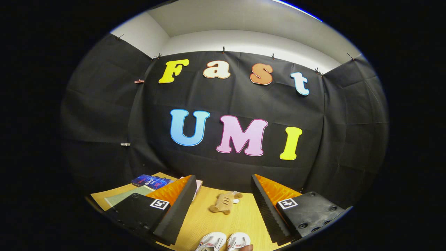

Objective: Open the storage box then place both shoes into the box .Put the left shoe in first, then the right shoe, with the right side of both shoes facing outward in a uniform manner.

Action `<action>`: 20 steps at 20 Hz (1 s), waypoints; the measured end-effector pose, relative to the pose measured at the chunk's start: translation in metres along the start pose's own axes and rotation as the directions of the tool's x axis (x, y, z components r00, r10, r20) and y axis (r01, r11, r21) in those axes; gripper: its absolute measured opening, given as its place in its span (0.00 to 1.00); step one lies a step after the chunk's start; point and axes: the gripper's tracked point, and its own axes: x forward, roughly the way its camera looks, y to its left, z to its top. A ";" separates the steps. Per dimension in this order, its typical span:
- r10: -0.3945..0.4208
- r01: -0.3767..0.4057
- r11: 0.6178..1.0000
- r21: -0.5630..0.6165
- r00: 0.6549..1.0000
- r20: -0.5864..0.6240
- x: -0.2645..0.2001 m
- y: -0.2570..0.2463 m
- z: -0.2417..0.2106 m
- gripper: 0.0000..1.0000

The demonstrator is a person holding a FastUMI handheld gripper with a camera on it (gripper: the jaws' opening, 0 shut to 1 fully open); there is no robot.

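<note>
Below, shoes (224, 241) side by side, fingers (223, 205) apart

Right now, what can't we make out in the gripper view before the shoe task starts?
- Pair of small white shoes: cut off by the view's lower edge between the open gripper fingers; left and right cannot be told apart.
- Blue printed box: partly behind one finger; whether it is the storage box, and whether it is open, is unclear.
- Tan plush toy on the wooden table: too small for detail.
</note>
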 end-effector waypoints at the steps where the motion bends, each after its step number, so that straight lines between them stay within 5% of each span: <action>1: 0.009 -0.009 1.000 0.005 1.000 -0.004 0.001 0.003 -0.001 0.97; 7: 0.167 -0.155 0.982 0.111 0.980 -0.111 0.011 0.032 -0.032 0.98; 10: 0.294 -0.258 0.943 0.212 0.943 -0.158 0.019 0.058 -0.056 0.98; 14: 0.510 -0.347 0.791 0.504 0.830 -0.227 0.014 0.092 -0.102 0.98; 20: 0.669 -0.204 0.601 0.773 0.658 -0.347 0.021 0.119 -0.214 0.97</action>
